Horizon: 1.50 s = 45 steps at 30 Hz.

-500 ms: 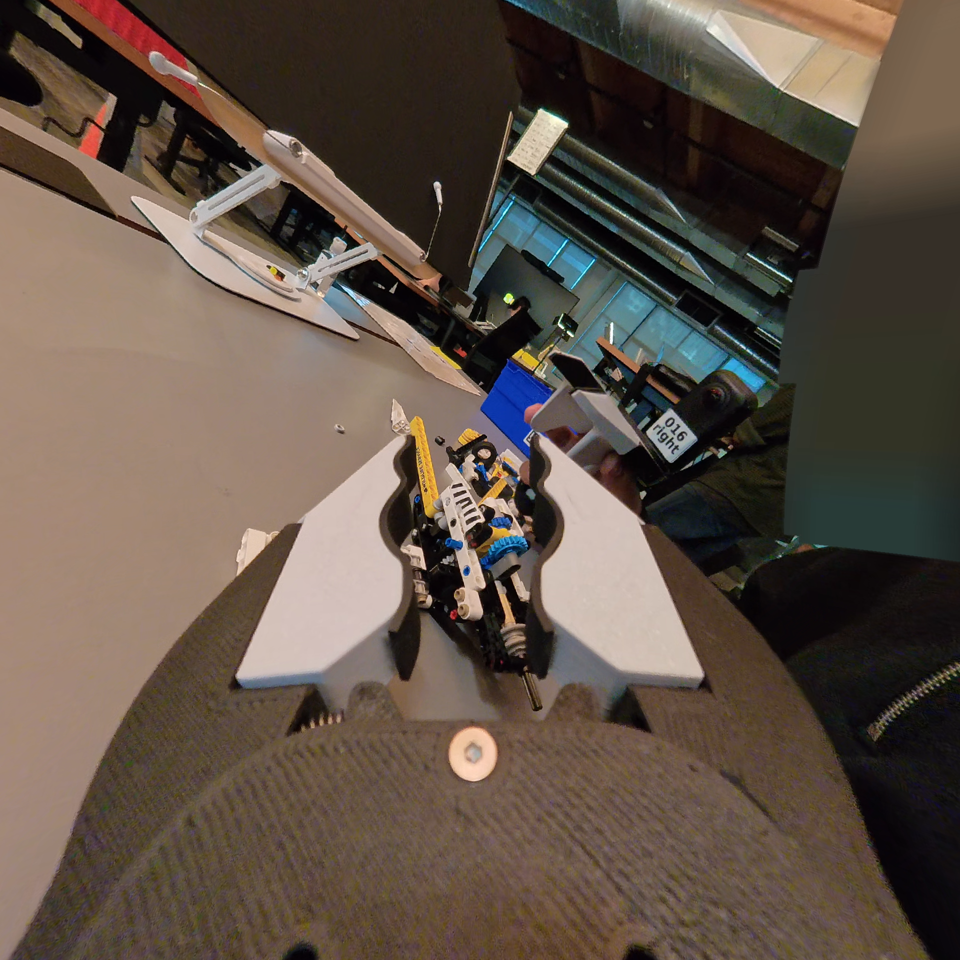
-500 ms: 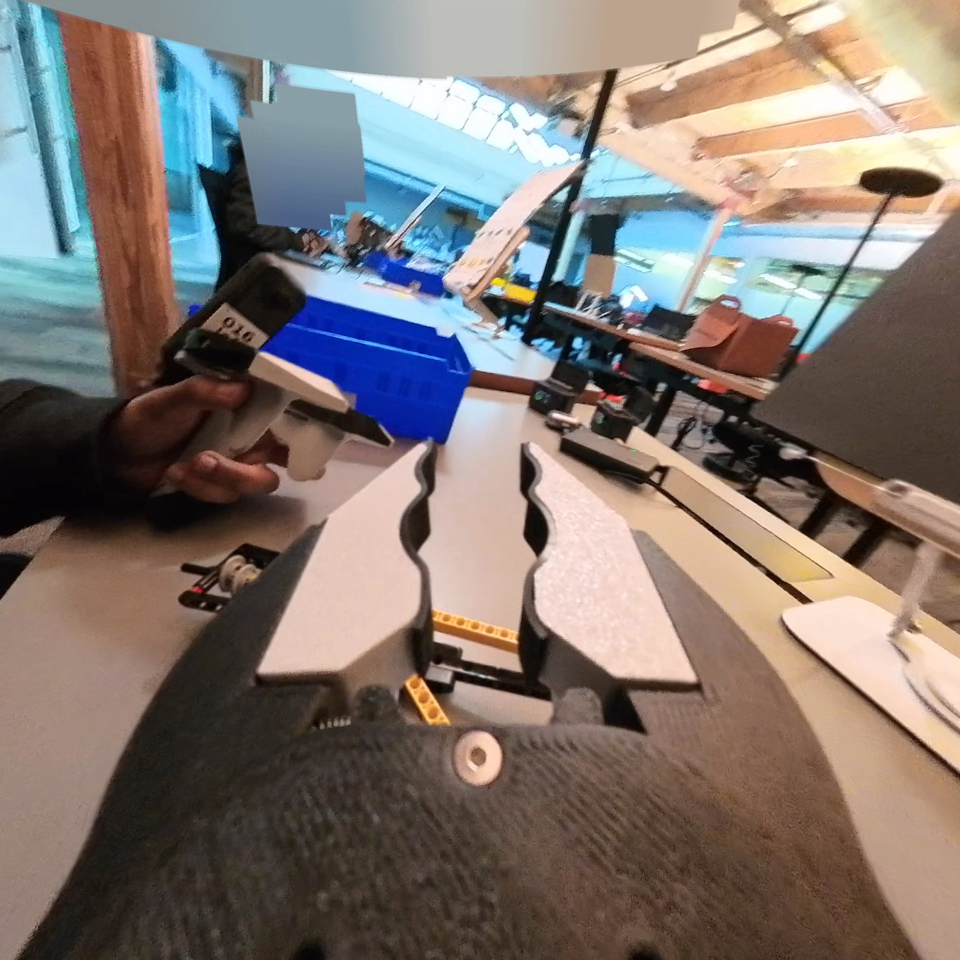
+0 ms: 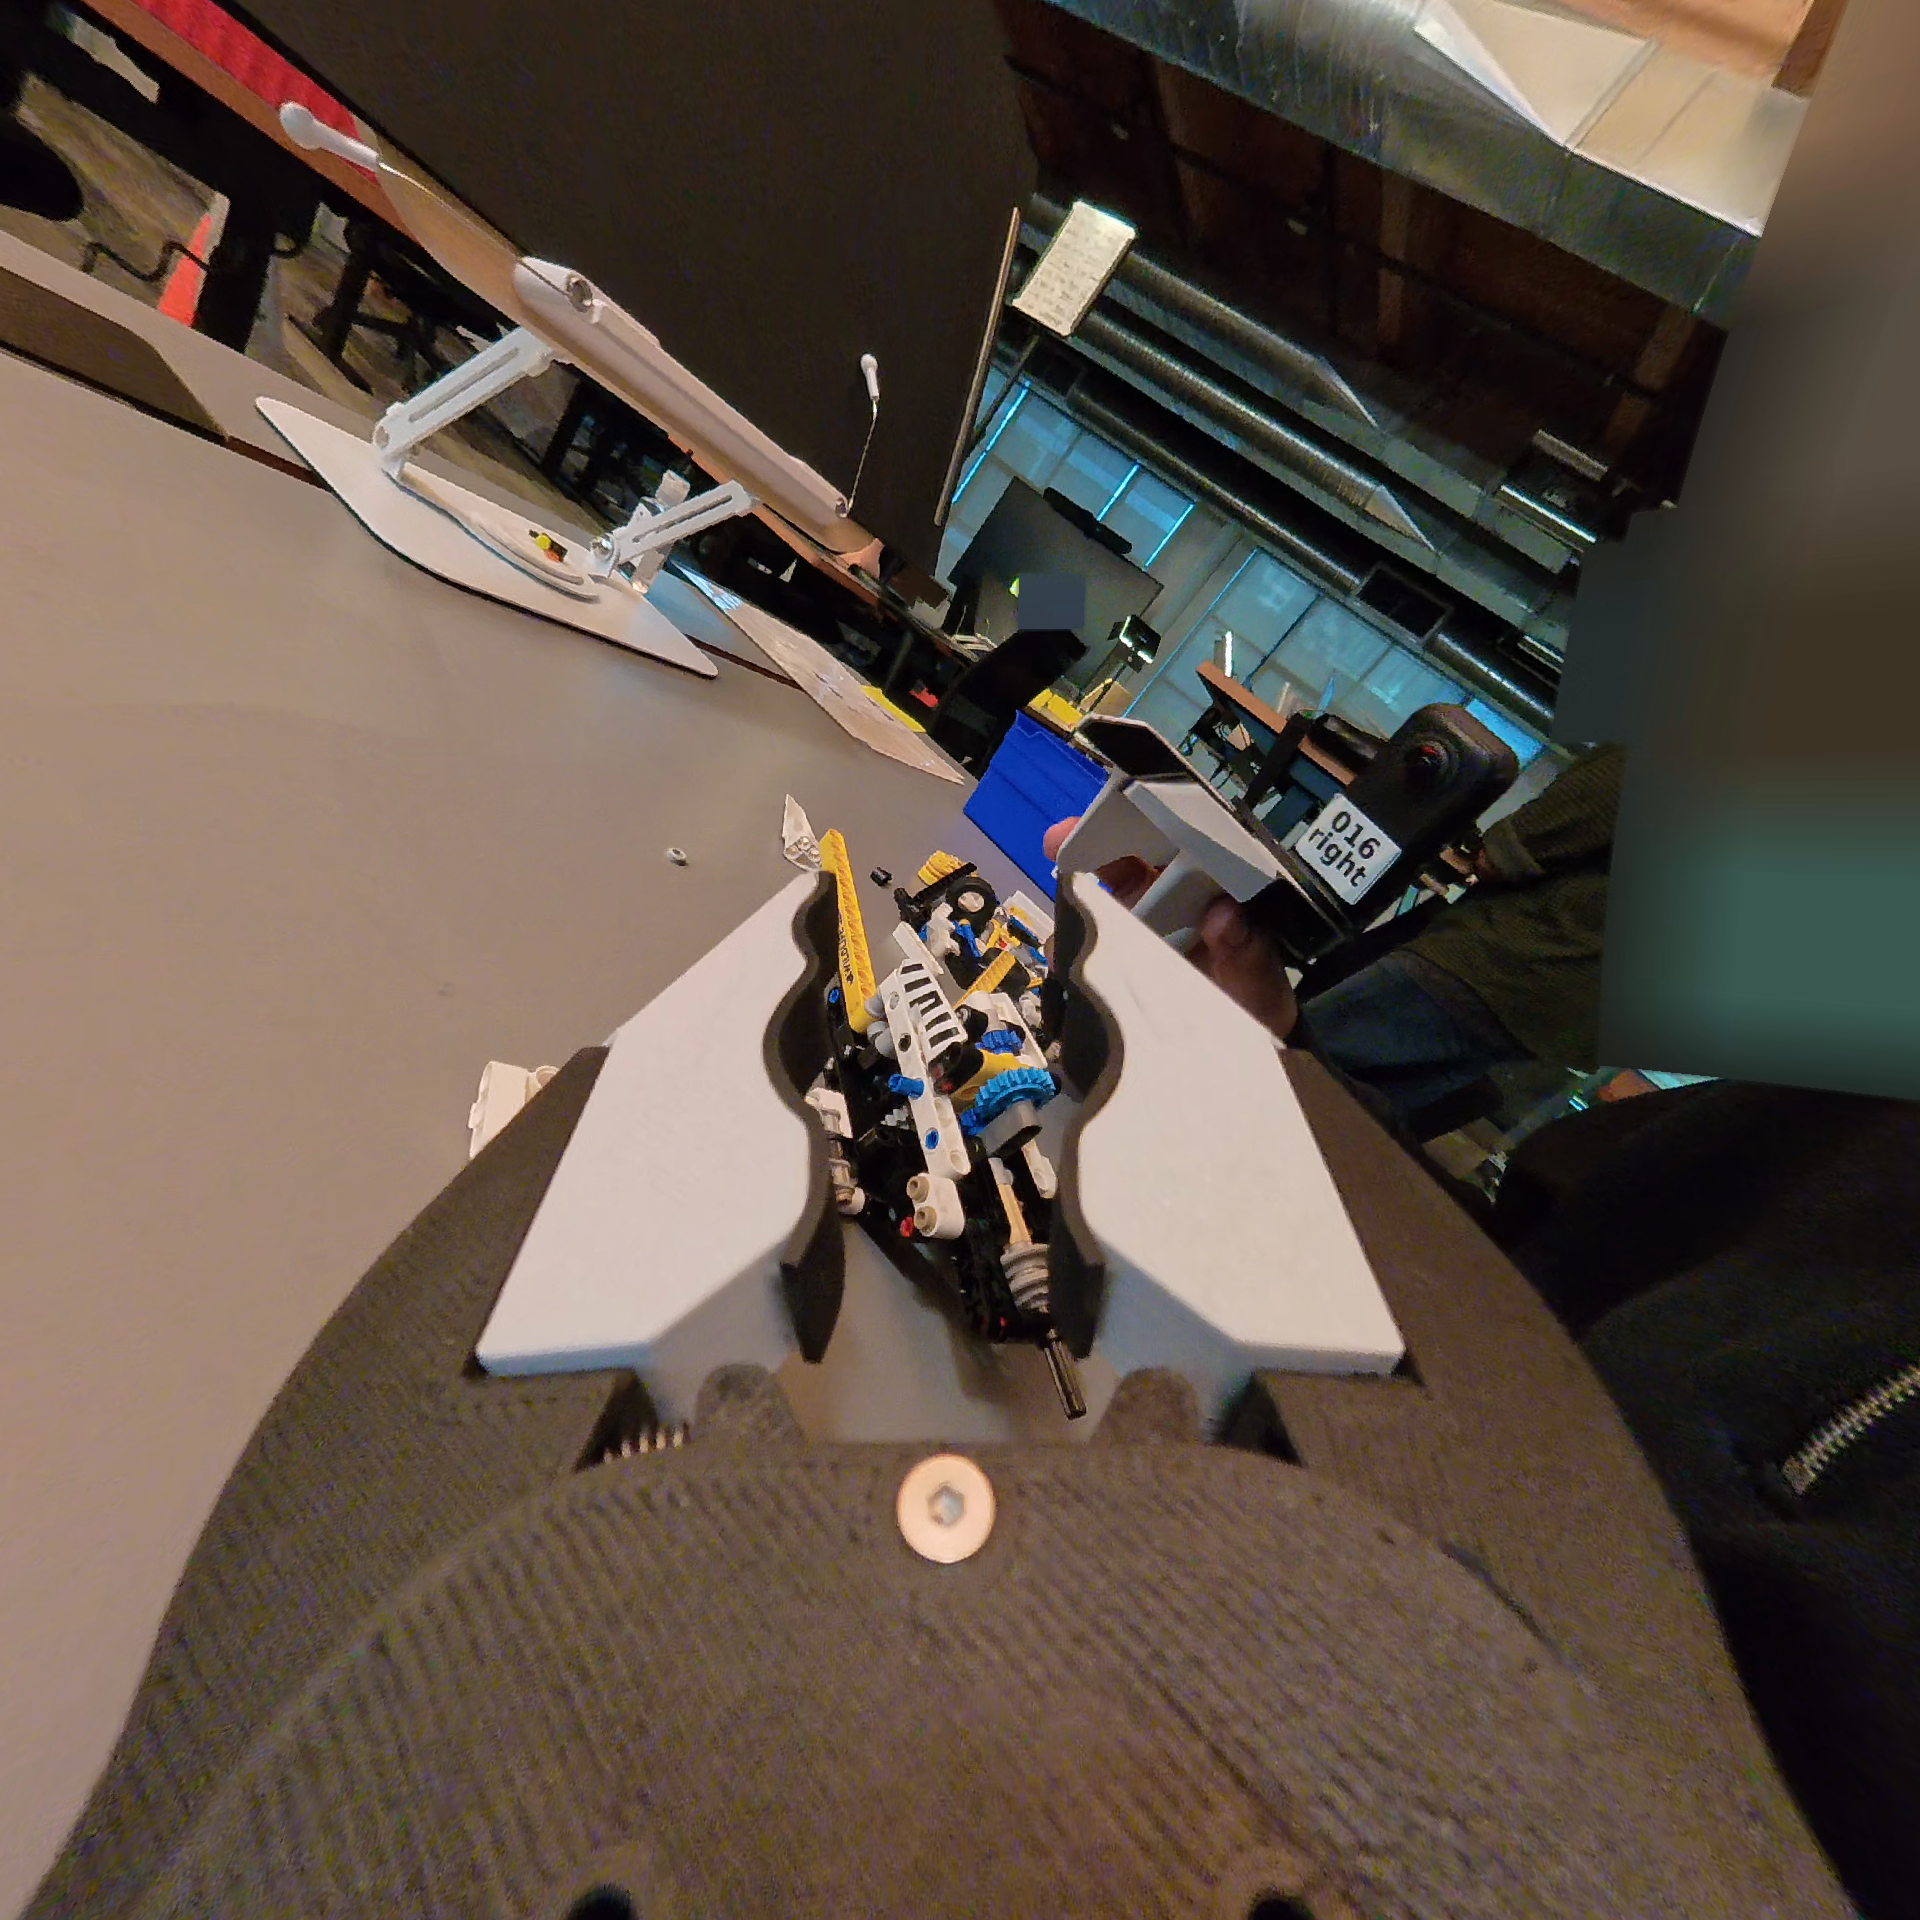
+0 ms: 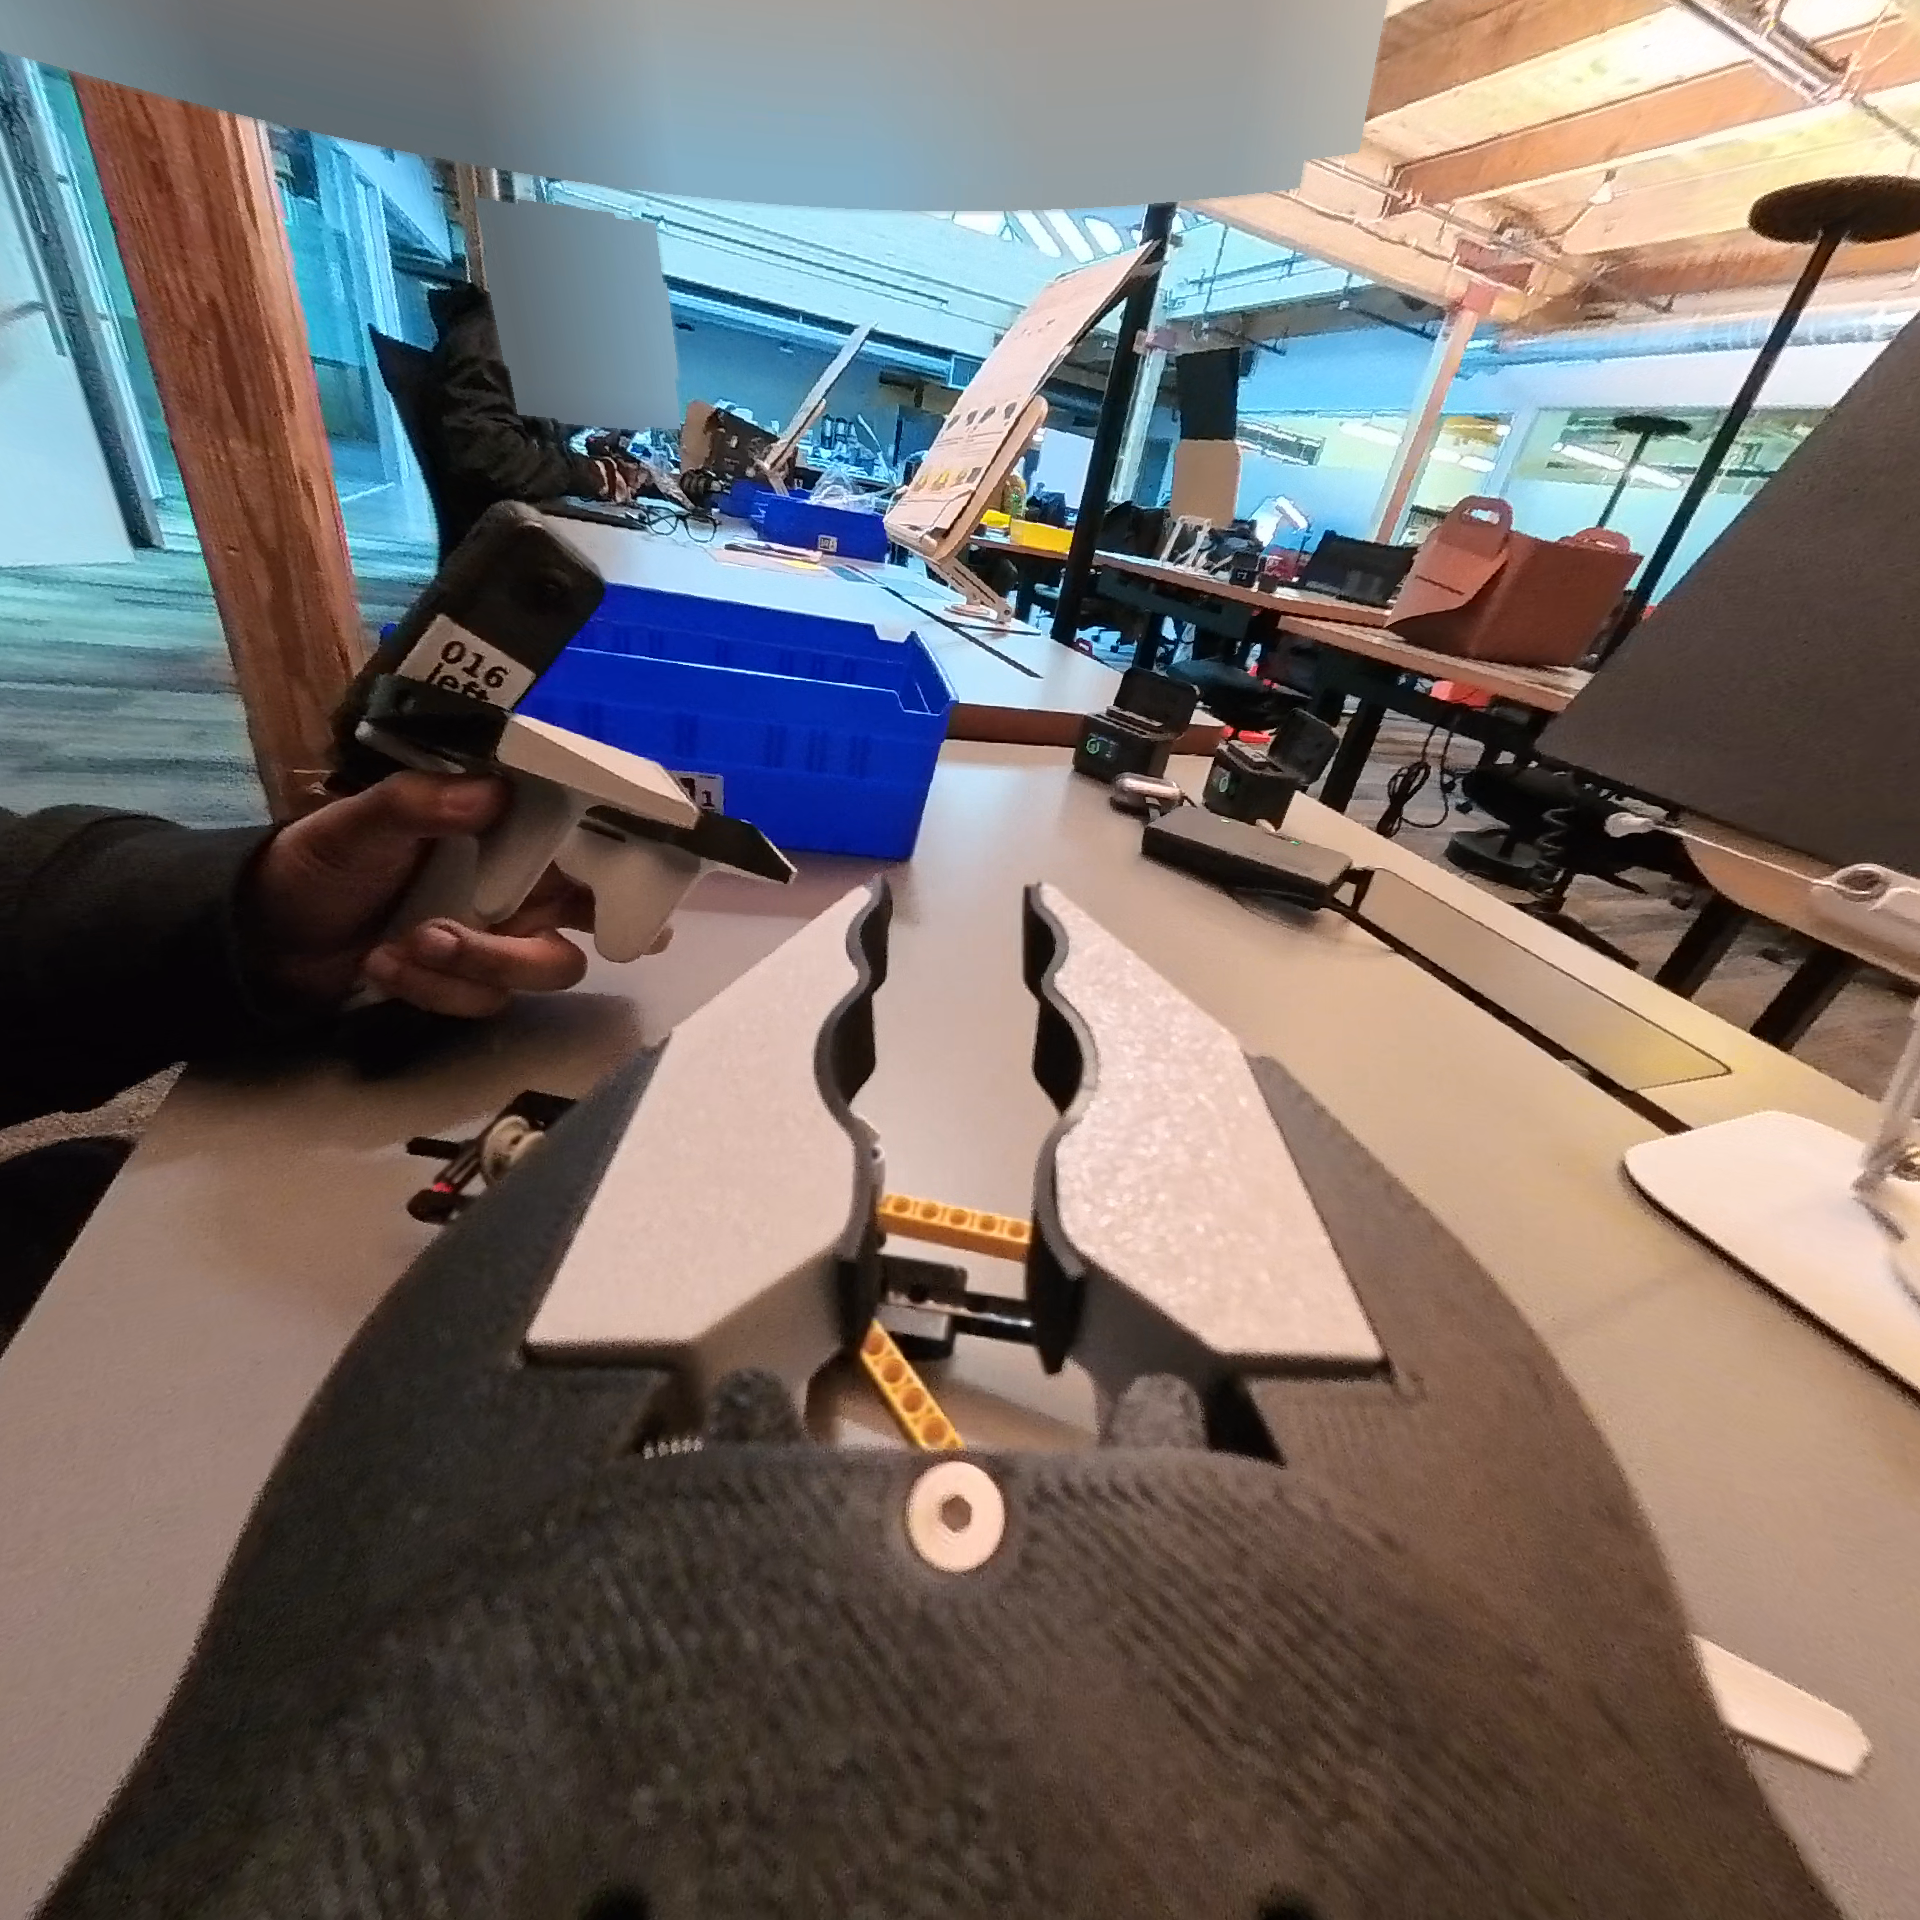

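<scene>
Left gripper (image 3: 940, 894): mine, fingers spread, hovering over the brick model (image 3: 935, 1091) on the table (image 3: 312, 935). My right gripper (image 4: 956, 904) straddles the model's yellow beam (image 4: 956, 1224) (whether its pads press, I cannot tell)

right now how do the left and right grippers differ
The left gripper has its fingers wider apart than the right gripper. A white, black, yellow and blue toy brick model fills the left gripper's gap; the right gripper's shows mostly bare table, with a yellow beam crossing near the base. Whether either presses on anything is unclear. Both have grey fingers with wavy black pads.
</scene>
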### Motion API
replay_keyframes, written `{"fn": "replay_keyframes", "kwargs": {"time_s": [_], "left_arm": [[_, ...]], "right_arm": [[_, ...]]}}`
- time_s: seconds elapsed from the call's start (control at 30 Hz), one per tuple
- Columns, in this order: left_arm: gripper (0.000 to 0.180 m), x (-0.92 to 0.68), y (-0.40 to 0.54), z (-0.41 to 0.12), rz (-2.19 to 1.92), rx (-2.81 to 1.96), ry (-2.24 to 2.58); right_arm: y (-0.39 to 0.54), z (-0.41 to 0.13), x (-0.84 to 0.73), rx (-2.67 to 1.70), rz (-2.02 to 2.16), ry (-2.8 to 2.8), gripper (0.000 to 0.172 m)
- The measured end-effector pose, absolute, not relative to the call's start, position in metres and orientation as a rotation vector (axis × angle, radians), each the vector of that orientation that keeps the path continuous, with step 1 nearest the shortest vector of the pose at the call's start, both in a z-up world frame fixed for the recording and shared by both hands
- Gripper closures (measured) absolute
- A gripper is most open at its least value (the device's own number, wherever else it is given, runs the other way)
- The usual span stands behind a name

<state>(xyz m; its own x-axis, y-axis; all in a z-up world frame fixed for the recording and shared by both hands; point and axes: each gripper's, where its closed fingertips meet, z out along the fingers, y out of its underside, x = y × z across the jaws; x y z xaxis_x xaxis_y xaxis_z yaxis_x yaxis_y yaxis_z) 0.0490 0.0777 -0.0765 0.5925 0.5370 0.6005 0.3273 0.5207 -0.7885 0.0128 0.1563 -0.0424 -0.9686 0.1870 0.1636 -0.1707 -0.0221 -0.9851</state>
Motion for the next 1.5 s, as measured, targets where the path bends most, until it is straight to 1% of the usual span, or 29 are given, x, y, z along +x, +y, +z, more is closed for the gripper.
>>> {"fn": "replay_keyframes", "kwargs": {"time_s": [0.33, 0.53, 0.57, 0.63, 0.7, 0.77, 0.83, 0.9, 0.97, 1.03, 1.2, 1.3, 1.4, 1.5], "left_arm": [[0.141, 0.048, 0.077, -0.077, 0.168, -1.065, -0.985], [0.140, 0.045, 0.108, -0.093, 0.272, -1.333, -0.989], [0.135, 0.045, 0.115, -0.096, 0.307, -1.391, -0.983], [0.118, 0.045, 0.127, -0.101, 0.353, -1.475, -0.969], [0.108, 0.048, 0.138, -0.106, 0.367, -1.544, -0.955], [0.102, 0.049, 0.141, -0.111, 0.400, -1.591, -0.970], [0.100, 0.049, 0.143, -0.113, 0.439, -1.626, -0.970], [0.101, 0.049, 0.146, -0.117, 0.445, -1.667, -0.966], [0.107, 0.049, 0.149, -0.121, 0.425, -1.694, -0.972], [0.109, 0.048, 0.150, -0.127, 0.374, -1.716, -0.997], [0.114, 0.050, 0.153, -0.142, 0.239, -1.757, -1.057], [0.119, 0.052, 0.154, -0.149, 0.260, -1.815, -1.067], [0.123, 0.052, 0.157, -0.156, 0.310, -1.893, -1.060], [0.124, 0.052, 0.157, -0.158, 0.328, -1.924, -1.046]], "right_arm": [[0.156, -0.049, 0.010, 0.031, 1.961, -1.997, 0.148], [0.162, -0.054, 0.012, 0.087, 1.877, -2.028, 0.149], [0.162, -0.059, 0.016, 0.121, 1.863, -2.074, 0.149], [0.159, -0.077, 0.034, 0.243, 1.825, -2.204, 0.145], [0.157, -0.093, 0.052, 0.374, 1.776, -2.302, 0.141], [0.157, -0.098, 0.059, 0.432, 1.758, -2.320, 0.141], [0.157, -0.098, 0.058, 0.422, 1.748, -2.321, 0.141], [0.159, -0.100, 0.057, 0.414, 1.737, -2.343, 0.143], [0.161, -0.104, 0.063, 0.462, 1.731, -2.382, 0.153], [0.162, -0.107, 0.066, 0.493, 1.698, -2.401, 0.158], [0.162, -0.116, 0.065, 0.560, 1.579, -2.421, 0.148], [0.163, -0.126, 0.066, 0.660, 1.451, -2.477, 0.148], [0.162, -0.127, 0.069, 0.785, 1.337, -2.473, 0.143], [0.162, -0.127, 0.069, 0.969, 1.176, -2.428, 0.148]]}}
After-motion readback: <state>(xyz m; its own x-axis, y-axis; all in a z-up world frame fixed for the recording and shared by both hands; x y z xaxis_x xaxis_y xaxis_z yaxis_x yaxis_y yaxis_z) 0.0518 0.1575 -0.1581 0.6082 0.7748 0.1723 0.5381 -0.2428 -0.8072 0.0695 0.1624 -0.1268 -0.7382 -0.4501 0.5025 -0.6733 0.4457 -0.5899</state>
